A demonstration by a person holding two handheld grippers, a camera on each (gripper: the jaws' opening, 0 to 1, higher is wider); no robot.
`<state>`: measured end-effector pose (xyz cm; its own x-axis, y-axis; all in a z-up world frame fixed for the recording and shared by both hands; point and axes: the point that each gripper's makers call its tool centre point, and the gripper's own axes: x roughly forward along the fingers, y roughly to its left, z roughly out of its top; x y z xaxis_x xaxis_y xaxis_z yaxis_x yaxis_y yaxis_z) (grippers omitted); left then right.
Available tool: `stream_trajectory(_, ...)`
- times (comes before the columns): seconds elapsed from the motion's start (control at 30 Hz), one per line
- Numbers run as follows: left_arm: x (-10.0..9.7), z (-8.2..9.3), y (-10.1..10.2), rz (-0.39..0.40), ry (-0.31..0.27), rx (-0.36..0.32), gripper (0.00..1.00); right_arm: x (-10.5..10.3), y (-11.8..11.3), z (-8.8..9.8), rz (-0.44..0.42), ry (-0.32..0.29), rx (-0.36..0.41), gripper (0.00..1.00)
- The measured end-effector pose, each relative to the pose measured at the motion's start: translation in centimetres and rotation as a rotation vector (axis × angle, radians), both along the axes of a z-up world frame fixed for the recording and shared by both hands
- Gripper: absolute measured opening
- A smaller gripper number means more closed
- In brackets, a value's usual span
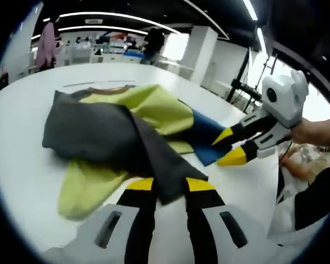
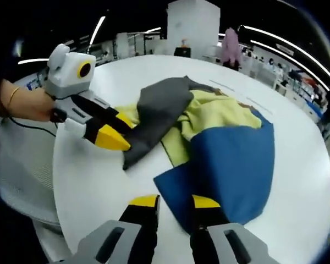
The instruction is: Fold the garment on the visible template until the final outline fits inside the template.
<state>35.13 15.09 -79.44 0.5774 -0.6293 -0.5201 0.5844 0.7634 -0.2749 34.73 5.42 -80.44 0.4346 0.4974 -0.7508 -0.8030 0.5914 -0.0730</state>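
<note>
No legible writing, brand or label anywhere on the cloth or the tools.

Lying crumpled on the white table: the garment, in grey, yellow-green and blue panels, bunched toward the middle of the tabletop. Lying across the yellow-green part, the grey panel; spreading toward the right gripper's side, the blue panel.

In the left gripper view, rising from the bottom edge, the left gripper, its yellow-tipped jaws standing a little apart with the corner of the grey panel lying between them; whether pinching the cloth or merely straddling it, cannot tell. In the right gripper view, the same tool reaching in from the left, held by a hand wearing a thin bracelet, tips touching the grey edge.

In the right gripper view, the right gripper coming up from below, jaws parted, with the lower corner of the blue panel lying between them; grip not clear, so cannot tell. In the left gripper view, the same tool entering from the right, tips at the blue edge.

Standing far behind the table, a person in pink.
</note>
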Motion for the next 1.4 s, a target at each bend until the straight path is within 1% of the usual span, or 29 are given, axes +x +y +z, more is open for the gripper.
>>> stream_trajectory(0.03, 0.1, -0.1, 0.0, 0.002, -0.003, 0.005, 0.14, 0.0, 0.2, 0.1, -0.002, -0.002, 0.006, 0.14)
stream_trajectory(0.1, 0.3, -0.3, 0.1, 0.007, -0.006, 0.026, 0.09, -0.1, 0.6, 0.0, -0.015, 0.018, 0.024, 0.11)
stream_trajectory(0.13, 0.3, -0.4, 0.1, 0.01, -0.004, 0.031, 0.06, 0.1, 0.5, 0.0, -0.032, 0.014, 0.021, 0.1)
stream_trajectory(0.2, 0.2, -0.5, 0.0, 0.011, 0.006, 0.028, 0.02, 0.2, 0.6, 0.0, -0.033, 0.005, 0.009, 0.08)
stream_trajectory(0.3, 0.3, -0.6, 0.1, 0.02, 0.01, 0.022, 0.01, 0.5, 0.4, 0.2, -0.031, -0.023, -0.013, 0.02)
stream_trajectory(0.37, 0.3, -0.6, 0.1, 0.015, 0.009, 0.028, 0.01, 0.8, 0.1, 0.3, -0.027, -0.042, -0.034, 0.0)
stream_trajectory(0.4, 0.3, -0.6, 0.1, 0.014, 0.008, 0.029, 0.0, 0.7, 0.2, 0.3, -0.03, -0.033, -0.026, 0.0)
stream_trajectory(0.53, 0.2, -0.6, 0.1, 0.018, 0.016, 0.022, 0.0, 0.6, 0.0, 0.3, -0.032, -0.03, -0.027, 0.0)
stream_trajectory(0.57, 0.2, -0.5, 0.1, 0.02, 0.019, 0.02, 0.0, 0.6, 0.0, 0.4, -0.046, -0.015, -0.011, 0.0)
stream_trajectory(0.6, 0.2, -0.5, 0.2, 0.019, 0.02, 0.019, 0.0, 0.5, 0.0, 0.6, -0.059, -0.006, 0.009, 0.0)
stream_trajectory(0.67, 0.0, 0.0, 0.3, 0.022, 0.015, 0.012, 0.0, 0.6, 0.1, 1.4, -0.075, -0.009, 0.046, 0.0)
stream_trajectory(0.77, -0.2, 1.0, 0.7, 0.02, 0.005, -0.006, 0.0, 0.5, 0.0, 2.5, -0.073, -0.016, 0.069, 0.0)
stream_trajectory(0.83, -0.3, 1.7, 1.0, 0.017, 0.0, -0.005, 0.0, 0.5, 0.0, 3.5, -0.078, -0.022, 0.097, 0.0)
stream_trajectory(0.87, -0.4, 2.0, 1.2, 0.016, -0.001, -0.003, 0.0, 0.6, 0.0, 4.2, -0.087, -0.023, 0.123, 0.0)
stream_trajectory(0.9, -0.5, 2.4, 1.4, 0.015, -0.007, -0.003, 0.0, 0.6, 0.0, 4.7, -0.094, -0.022, 0.135, 0.0)
stream_trajectory(1.0, -0.5, 4.2, 2.2, 0.012, -0.04, -0.008, 0.0, 1.0, -0.4, 6.7, -0.123, -0.033, 0.191, 0.0)
stream_trajectory(1.03, -0.5, 4.4, 2.4, 0.012, -0.042, -0.006, 0.0, 1.2, -0.4, 7.3, -0.131, -0.04, 0.207, 0.0)
stream_trajectory(1.1, -0.4, 5.5, 3.3, 0.024, -0.057, -0.001, 0.0, 1.6, -0.9, 8.7, -0.144, -0.055, 0.235, 0.0)
stream_trajectory(1.17, 0.0, 6.3, 5.2, 0.084, -0.044, 0.007, 0.0, 1.7, -0.8, 9.8, -0.119, -0.056, 0.281, 0.0)
stream_trajectory(1.2, 0.1, 6.8, 6.2, 0.095, -0.047, 0.008, 0.0, 2.0, -1.1, 10.5, -0.146, -0.034, 0.33, 0.0)
stream_trajectory(1.27, 0.4, 7.8, 7.6, 0.119, -0.07, 0.021, 0.0, 2.6, -2.0, 11.6, -0.185, -0.02, 0.379, 0.0)
stream_trajectory(1.4, 0.9, 9.4, 11.1, 0.179, -0.087, 0.07, 0.0, 3.9, -4.5, 12.8, -0.222, -0.056, 0.37, 0.0)
